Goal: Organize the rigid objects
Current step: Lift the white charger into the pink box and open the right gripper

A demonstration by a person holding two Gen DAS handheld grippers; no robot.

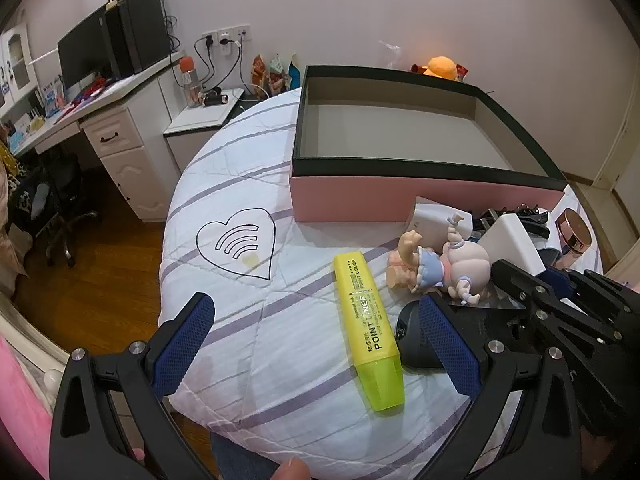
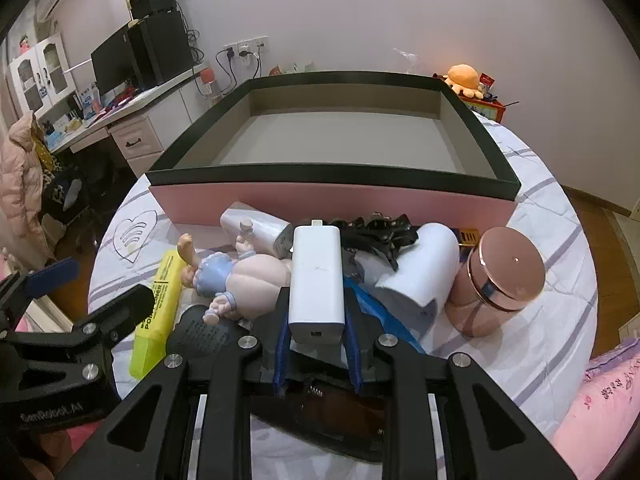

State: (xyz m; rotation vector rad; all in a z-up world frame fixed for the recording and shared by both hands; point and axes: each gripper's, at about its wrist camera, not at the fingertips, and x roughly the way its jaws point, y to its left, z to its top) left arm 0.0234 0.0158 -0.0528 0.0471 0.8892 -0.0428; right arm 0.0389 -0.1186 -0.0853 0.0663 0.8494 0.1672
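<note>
The right gripper (image 2: 318, 320) has its fingers clamped on a white power bank (image 2: 318, 276), held above the clutter on the striped bed cover (image 2: 540, 320). The left gripper (image 1: 320, 340) has its fingers spread wide and holds nothing; a yellow highlighter (image 1: 366, 328) lies between them, untouched. Just beside it lies a doll figure (image 1: 440, 264). Behind stands the pink box (image 2: 332, 200), its inside bare
</note>
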